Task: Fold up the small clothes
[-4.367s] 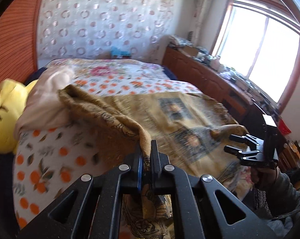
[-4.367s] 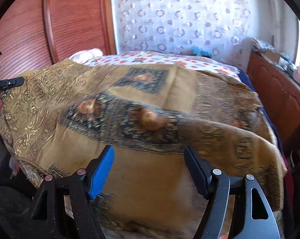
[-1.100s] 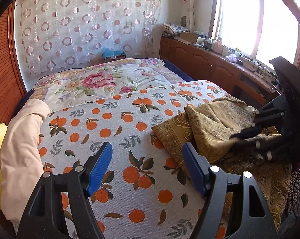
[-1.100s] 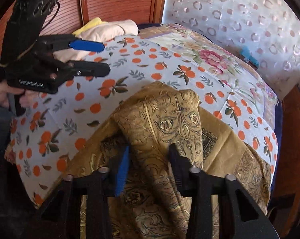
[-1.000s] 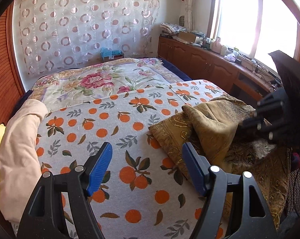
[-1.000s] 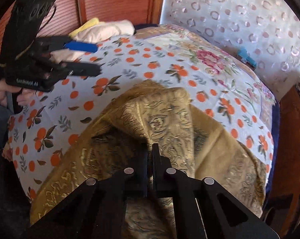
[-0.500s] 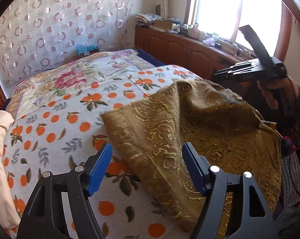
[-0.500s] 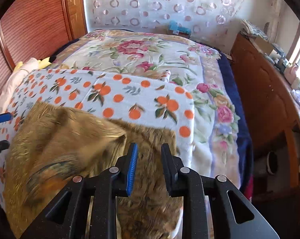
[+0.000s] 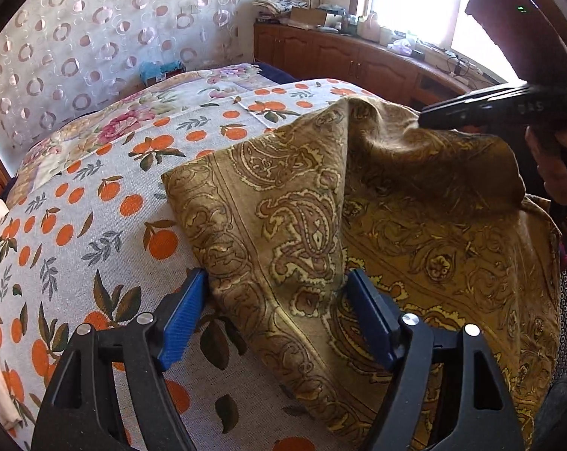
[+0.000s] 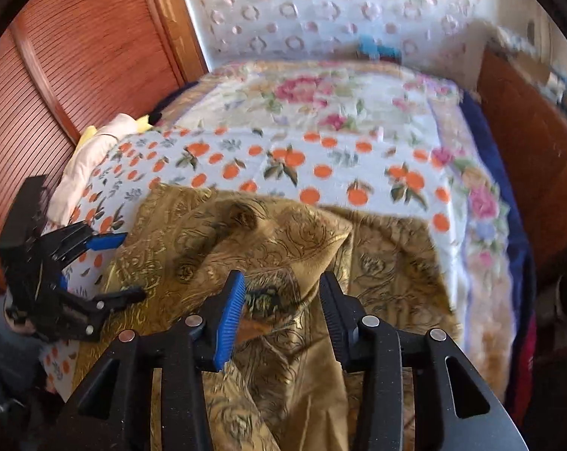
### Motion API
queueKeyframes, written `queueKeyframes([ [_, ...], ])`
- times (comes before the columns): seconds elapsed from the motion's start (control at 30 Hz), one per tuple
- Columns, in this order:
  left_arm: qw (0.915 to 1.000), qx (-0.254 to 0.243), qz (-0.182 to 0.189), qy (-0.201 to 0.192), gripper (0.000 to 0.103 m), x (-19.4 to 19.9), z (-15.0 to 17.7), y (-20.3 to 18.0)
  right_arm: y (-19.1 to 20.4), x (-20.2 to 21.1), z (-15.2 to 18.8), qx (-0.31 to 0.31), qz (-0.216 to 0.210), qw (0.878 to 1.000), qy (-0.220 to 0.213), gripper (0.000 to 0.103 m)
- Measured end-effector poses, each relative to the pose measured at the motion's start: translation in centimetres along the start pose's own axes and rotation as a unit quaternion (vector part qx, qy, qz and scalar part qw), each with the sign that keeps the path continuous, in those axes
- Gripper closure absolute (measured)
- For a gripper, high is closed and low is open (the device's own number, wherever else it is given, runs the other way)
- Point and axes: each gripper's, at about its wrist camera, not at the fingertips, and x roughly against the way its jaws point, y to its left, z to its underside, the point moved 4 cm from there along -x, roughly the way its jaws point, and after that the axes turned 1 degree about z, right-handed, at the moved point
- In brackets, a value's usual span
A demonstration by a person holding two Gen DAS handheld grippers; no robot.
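Half done: gold scarf (image 9: 321, 203) lying roughly doubled, rumpled, on bed (image 9: 95, 203). Left tongs (image 9: 276, 315) and right tongs (image 10: 279, 308) opening, gripping nothing. Squaring and further folds remaining.

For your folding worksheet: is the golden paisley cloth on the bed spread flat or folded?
Folded, loosely: the golden cloth lies doubled in rumpled layers on the orange-print bedspread.

On my feeds both handheld units look alike. Left gripper (image 9: 276, 315): black angular frame with triangular cut-outs, silver round screw heads, ribbed blue pads on the fingers (image 9: 182, 319). Right gripper (image 10: 279, 312): same black frame and screws, one blue ribbed pad, one black. A small green light shows on the right unit's housing.
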Motion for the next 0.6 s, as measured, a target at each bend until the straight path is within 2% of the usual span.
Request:
queueKeyframes([
  [0.17, 0.9999, -0.006, -0.008, 0.003, 0.023, -0.3, -0.3, -0.1, -0.9, -2.3, -1.0, -0.05, -0.037, 0.997, 0.037, 0.06],
  [0.27, 0.9999, -0.007, -0.009, 0.003, 0.023, -0.3, -0.2, -0.1, -1.2, -2.3, -1.4, -0.054, -0.055, 0.996, 0.043, 0.06],
  [0.33, 0.9999, -0.007, -0.01, 0.004, 0.023, -0.3, -0.2, 0.0, -1.5, -2.6, -1.6, -0.055, -0.063, 0.995, 0.046, 0.069],
  [0.37, 0.9999, -0.007, -0.01, 0.004, 0.023, -0.3, -0.2, -0.1, -1.6, -2.6, -1.8, -0.053, -0.07, 0.995, 0.046, 0.088],
  [0.4, 0.9999, -0.007, -0.01, 0.004, 0.023, -0.3, -0.2, -0.1, -1.6, -2.6, -2.0, -0.048, -0.079, 0.995, 0.044, 0.1],
  [0.47, 0.9999, -0.006, -0.009, 0.004, 0.023, -0.3, -0.2, 0.0, -1.4, -2.6, -2.2, -0.035, -0.078, 0.996, 0.028, 0.101],
  [0.6, 1.0, -0.002, -0.004, 0.002, 0.023, -0.2, -0.1, 0.1, -1.7, -0.5, -3.5, -0.013, -0.042, 0.998, -0.037, 0.102],
])
